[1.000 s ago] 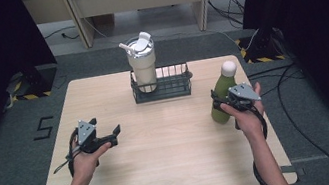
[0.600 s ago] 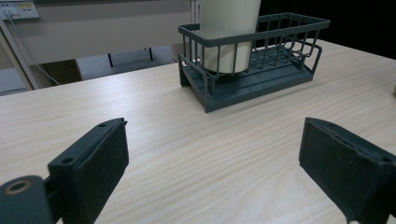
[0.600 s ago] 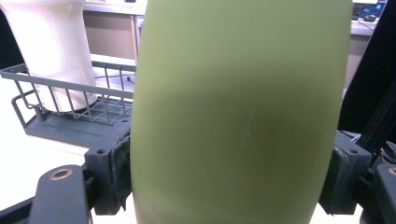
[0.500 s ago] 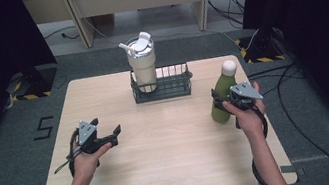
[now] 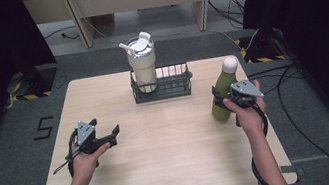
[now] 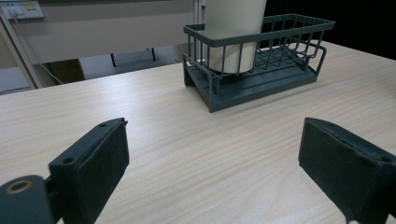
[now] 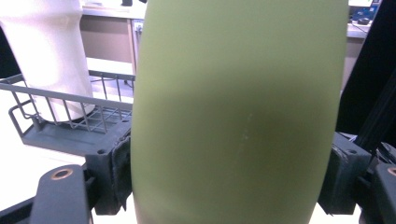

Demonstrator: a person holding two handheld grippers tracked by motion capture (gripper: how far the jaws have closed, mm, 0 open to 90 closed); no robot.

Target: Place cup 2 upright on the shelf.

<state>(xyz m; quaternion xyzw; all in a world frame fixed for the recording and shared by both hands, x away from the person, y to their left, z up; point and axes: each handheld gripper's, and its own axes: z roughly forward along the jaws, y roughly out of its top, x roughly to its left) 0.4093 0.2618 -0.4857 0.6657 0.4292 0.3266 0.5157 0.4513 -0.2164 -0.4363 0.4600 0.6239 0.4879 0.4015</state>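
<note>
Overhead camera faces forward; both tool cameras share the basket (image 5: 162, 89).

We note bare light wooden tabletop (image 5: 173, 157) across the whole near half, free passage between both hands. Far centre is blocked by the dark wire basket (image 5: 164, 88), the tall cream lidded tumbler (image 5: 142, 63) upright in its left end; its right end stands free. The green bottle with white cap (image 5: 223, 90) obstructs the right edge, well apart from the basket.

Matte olive-green bottle (image 5: 222, 93) with white cap, upright, seemingly on the table's right side, just beyond the basket.
</note>
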